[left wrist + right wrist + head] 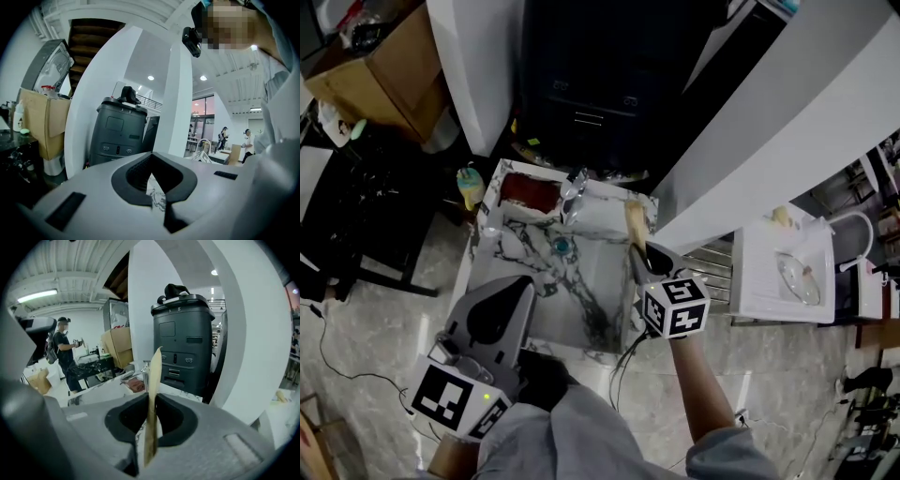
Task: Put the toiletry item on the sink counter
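Left tongs [518, 285] together, empty, at sink [605, 202] front edge; right tongs [638, 251] clamp toiletry item [634, 219] over right rim

The left gripper [502, 309] is a light grey, wedge-shaped plastic shell with black rubber pads lining its jaws. At its rear sit a white cube with black square markers [448, 397] and a small green light [487, 397]. Behind that come a black glove [546, 377] and a loose grey sleeve [577, 436]. The right gripper [639, 253] matches it, grey shell and black pads, with its own black-and-white marker cube [673, 307] just behind the jaws and a grey cuff [724, 459] further back.
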Demonstrator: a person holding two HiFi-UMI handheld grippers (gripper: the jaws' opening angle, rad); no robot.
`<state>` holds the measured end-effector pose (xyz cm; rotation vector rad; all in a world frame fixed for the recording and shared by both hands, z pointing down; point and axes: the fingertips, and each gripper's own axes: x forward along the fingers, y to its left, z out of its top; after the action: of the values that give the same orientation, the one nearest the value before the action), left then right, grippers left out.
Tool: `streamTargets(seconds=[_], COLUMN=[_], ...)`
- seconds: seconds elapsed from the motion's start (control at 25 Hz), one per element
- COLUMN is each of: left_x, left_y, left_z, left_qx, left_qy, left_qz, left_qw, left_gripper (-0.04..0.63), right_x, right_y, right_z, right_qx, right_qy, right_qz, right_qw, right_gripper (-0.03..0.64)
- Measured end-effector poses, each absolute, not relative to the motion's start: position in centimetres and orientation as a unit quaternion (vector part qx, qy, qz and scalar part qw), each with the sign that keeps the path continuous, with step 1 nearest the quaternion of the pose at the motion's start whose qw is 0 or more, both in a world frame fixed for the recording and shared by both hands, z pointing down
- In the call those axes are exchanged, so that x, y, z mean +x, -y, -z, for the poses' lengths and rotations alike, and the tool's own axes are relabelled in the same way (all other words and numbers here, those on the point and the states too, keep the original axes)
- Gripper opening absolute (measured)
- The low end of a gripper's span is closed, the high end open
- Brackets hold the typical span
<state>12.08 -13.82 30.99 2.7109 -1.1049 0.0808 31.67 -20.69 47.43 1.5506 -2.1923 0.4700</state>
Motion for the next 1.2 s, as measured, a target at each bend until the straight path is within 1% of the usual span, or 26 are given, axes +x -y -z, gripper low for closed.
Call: streamTargets(seconds=[0.2, 0.76, 1.2], left_x=[11.5, 10.8, 9.3], left_y=[14.4, 15.4, 15.5], left_z=[-31.3, -32.7, -33.6], left_qx=[0.916, 0.903, 0.890], left_qy=[0.386, 0.410, 0.436], left_qz=[-0.026, -0.038, -0.044], left_qw=[0.108, 0.121, 0.126], left_gripper=[0.005, 0.005, 0.005], right_x=[32.3, 33.3, 33.6], right_y=[23.0, 27.5, 30.3], right_z=[-49.1, -55.3, -58.3], right_qx=[0.544, 0.495, 0.435], right_qy=[0.784, 0.775, 0.761], right_qz=[-0.134, -0.092, -0.014], right_qw=[0.267, 0.383, 0.481], right_gripper=[0.043, 0.043, 0.043])
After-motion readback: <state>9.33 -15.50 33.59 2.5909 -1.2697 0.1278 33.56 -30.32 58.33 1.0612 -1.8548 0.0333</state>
